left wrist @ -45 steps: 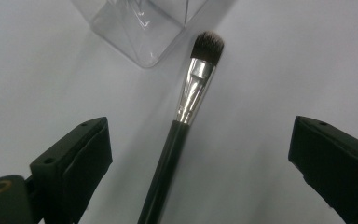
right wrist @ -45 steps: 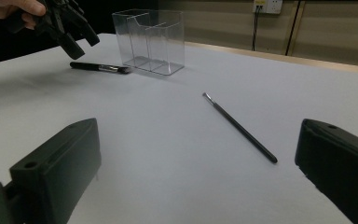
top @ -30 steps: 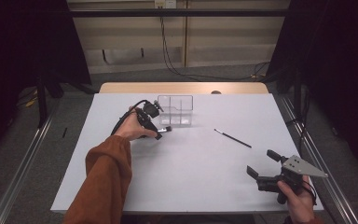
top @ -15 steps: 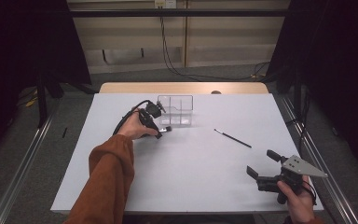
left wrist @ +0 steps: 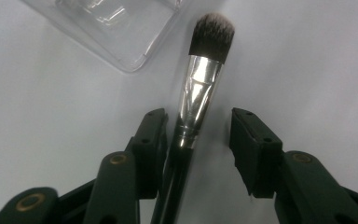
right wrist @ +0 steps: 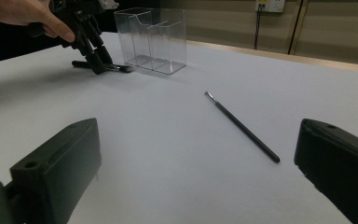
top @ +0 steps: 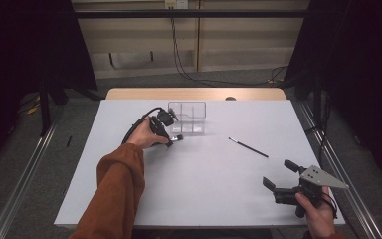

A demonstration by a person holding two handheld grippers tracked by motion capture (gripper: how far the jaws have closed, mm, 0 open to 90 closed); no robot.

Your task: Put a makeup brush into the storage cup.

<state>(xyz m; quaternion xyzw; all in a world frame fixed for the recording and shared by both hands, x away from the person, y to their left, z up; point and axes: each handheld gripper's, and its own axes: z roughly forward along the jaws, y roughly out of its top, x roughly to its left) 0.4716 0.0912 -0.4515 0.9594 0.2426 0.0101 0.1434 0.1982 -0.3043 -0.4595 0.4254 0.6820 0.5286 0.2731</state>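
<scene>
1. We see the left gripper straddling the makeup brush; its jaws have just been closing, one pad touching the handle, the other apart.
2. At the gripper's one o'clock stands the clear organizer, just beside the bristles.
3. A thin brush lies alone mid-table.
4. At five o'clock, the right gripper gapes, holding nothing.

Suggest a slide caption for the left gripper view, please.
Left gripper closing around a makeup brush lying on the white table beside a clear organizer.
</scene>
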